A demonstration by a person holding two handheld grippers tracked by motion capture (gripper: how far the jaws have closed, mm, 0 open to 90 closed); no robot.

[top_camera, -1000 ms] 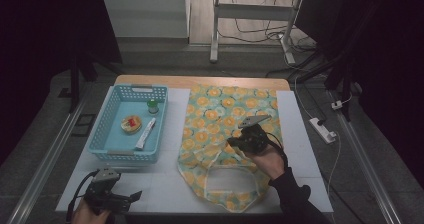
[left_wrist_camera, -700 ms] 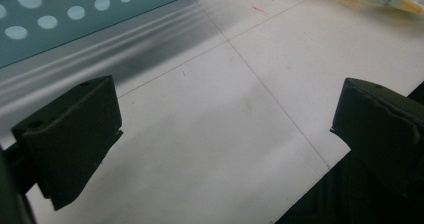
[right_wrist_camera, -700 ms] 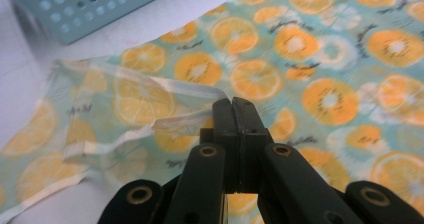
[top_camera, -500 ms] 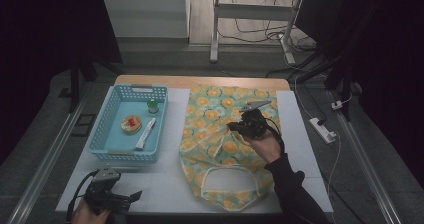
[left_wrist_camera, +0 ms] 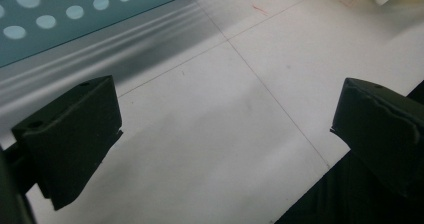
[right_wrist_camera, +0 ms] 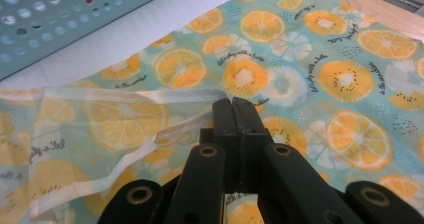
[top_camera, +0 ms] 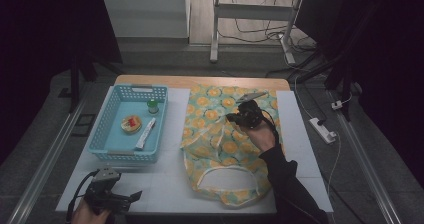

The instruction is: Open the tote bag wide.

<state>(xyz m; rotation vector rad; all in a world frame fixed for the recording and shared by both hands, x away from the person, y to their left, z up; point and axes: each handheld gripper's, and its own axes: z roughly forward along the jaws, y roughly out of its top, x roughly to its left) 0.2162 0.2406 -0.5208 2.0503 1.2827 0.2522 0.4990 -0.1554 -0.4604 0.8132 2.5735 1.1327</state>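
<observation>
The right tongs [right_wrist_camera: 232, 104] were clenched on the white-trimmed edge of the orange-print bag [top_camera: 220, 134] lying on the surface [top_camera: 170, 184], apparently lifting its opening, while the left tongs [left_wrist_camera: 225, 129], released, would next need to assist.

I'm working in what looks like a lab or test room set up for recording, not a home. My white table [top_camera: 165, 184] stands on grey floor between metal rails [top_camera: 45, 159]. At one o'clock, cables [top_camera: 255, 31] trail under a metal-legged bench [top_camera: 216, 29]; at three o'clock lies a white power strip [top_camera: 322, 129]. The surroundings are dark.
</observation>
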